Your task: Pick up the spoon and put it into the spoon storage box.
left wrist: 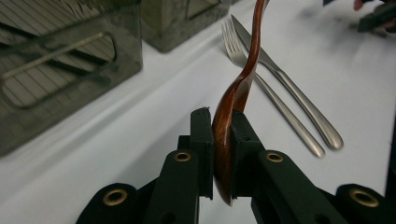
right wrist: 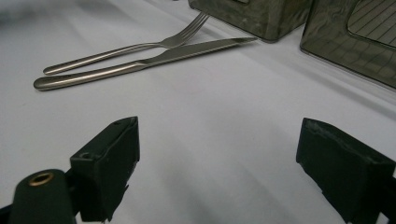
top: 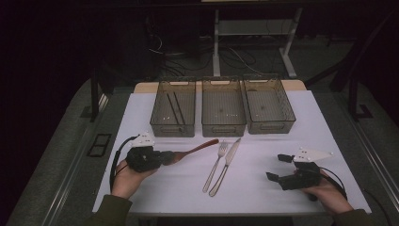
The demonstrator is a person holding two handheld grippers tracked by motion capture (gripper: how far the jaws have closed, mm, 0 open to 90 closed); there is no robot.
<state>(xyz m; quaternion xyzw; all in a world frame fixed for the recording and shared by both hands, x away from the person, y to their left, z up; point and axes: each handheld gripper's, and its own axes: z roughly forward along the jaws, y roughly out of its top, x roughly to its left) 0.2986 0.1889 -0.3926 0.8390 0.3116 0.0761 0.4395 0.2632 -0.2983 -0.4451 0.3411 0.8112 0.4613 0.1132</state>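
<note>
Grip check: you are clamping the left gripper (left wrist: 222, 140) on the reddish-brown wooden spoon (top: 195, 148) near the tabletop's left front edge; be carrying it level toward a smoky plastic bin (top: 173, 109); the right gripper (top: 279, 167) is gaping empty.

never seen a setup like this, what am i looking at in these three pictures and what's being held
A person sits at a table holding a two-jaw clamp tool, a hand-held gripper, in each hand. The high view looks down from above the person's side. The other two pictures come from small cameras riding on each tool, looking along its black jaws.

The left hand-held gripper is shut on the bowl end of a brown wooden spoon, gripped on edge. The right hand-held gripper is open, with nothing between its jaws.

On the white surface lie a metal fork and a knife, side by side. Behind them stand three dark see-through bins in a row; the left bin holds what look like chopsticks.
</note>
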